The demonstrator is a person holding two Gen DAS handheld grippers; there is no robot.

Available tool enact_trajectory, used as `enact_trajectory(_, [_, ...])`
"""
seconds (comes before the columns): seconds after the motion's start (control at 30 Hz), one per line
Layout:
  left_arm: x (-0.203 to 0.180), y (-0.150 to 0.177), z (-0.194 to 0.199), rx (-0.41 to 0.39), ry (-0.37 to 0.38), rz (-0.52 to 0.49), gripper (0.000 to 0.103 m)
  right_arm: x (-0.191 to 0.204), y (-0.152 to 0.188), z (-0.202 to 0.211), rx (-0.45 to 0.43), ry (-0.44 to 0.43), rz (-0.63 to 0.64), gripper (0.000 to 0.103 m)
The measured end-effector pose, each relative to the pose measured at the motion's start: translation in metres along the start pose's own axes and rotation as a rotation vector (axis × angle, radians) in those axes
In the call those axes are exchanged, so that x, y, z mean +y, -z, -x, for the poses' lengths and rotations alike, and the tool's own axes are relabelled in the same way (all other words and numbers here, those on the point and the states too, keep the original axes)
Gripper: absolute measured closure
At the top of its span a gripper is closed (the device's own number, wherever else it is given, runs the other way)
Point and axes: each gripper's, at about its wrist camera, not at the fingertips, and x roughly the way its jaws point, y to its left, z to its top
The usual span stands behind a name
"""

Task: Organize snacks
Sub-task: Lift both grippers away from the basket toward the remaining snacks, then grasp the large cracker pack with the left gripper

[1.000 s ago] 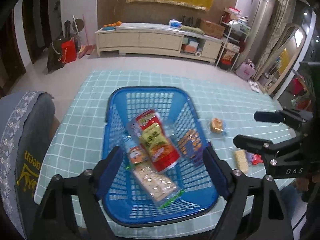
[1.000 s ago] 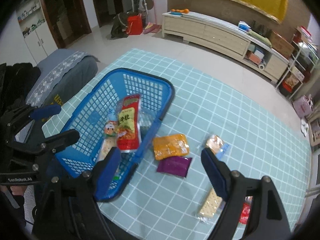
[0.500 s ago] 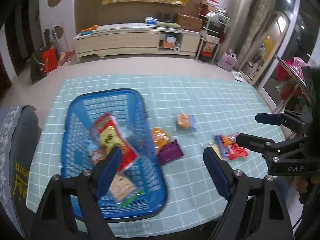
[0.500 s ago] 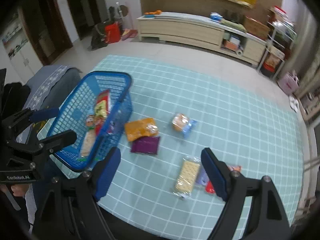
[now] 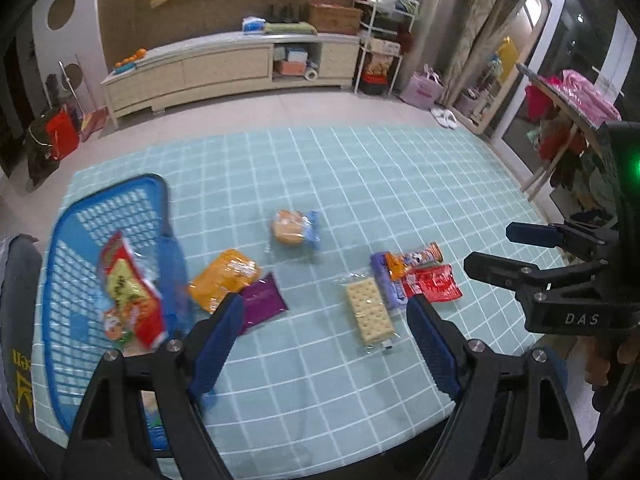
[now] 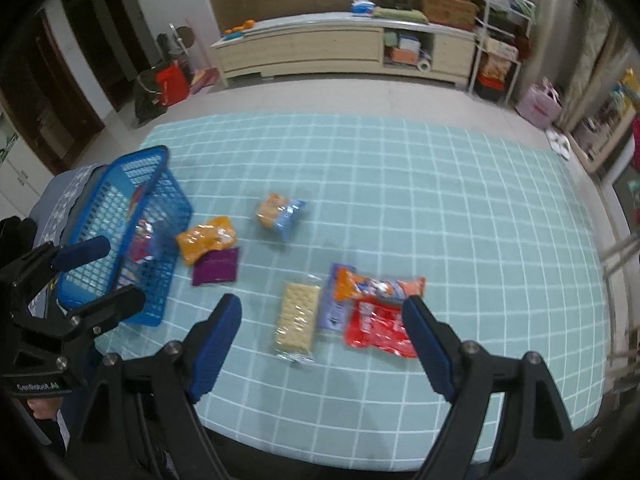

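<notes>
We hold both grippers above a table spread with a teal checked cloth (image 6: 440,208), each one wide open and carrying nothing. The left gripper (image 5: 324,340) hovers over the near edge; just ahead of its left finger lies a purple packet (image 5: 262,300), touching an orange snack bag (image 5: 222,280) a little farther out. To the left of that finger sits the blue plastic basket (image 5: 120,200), already holding a red-and-yellow snack pack (image 5: 128,284) and other wrapped items too blurred to name. Straight ahead, farther out, rests a round bun in a clear and blue wrapper (image 5: 294,229). Just ahead of its right finger a clear pack of pale crackers (image 5: 369,314) lies lengthwise.

The right gripper (image 6: 322,340) hangs over that same cracker pack (image 6: 298,322), which shows between its spread fingers. Beside the crackers lies a purple wrapper (image 6: 336,308), crossed at its far end by an orange pouch (image 6: 376,286); a red packet (image 6: 380,328) sits against the right finger's tip. Off to this gripper's left stand the basket (image 6: 116,184) and the other tool.
</notes>
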Motion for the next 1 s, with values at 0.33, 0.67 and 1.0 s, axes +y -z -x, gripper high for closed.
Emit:
enact_trajectory(0.33, [-0.037, 0.012, -0.079, 0.150, 0.020, -0.023, 0.021, -0.051, 0.030, -0.039, 0.065, 0.014, -0.084, 0.017])
enact_trajectory(0.67, [-0.059, 0.023, -0.146, 0.263, -0.008, -0.038, 0.021, -0.094, 0.050, -0.068, 0.115, -0.008, -0.149, 0.017])
enact_trajectory(1.0, [-0.058, 0.033, -0.183, 0.311, -0.071, -0.041, 0.021, -0.110, 0.058, -0.084, 0.137, -0.029, -0.172, 0.017])
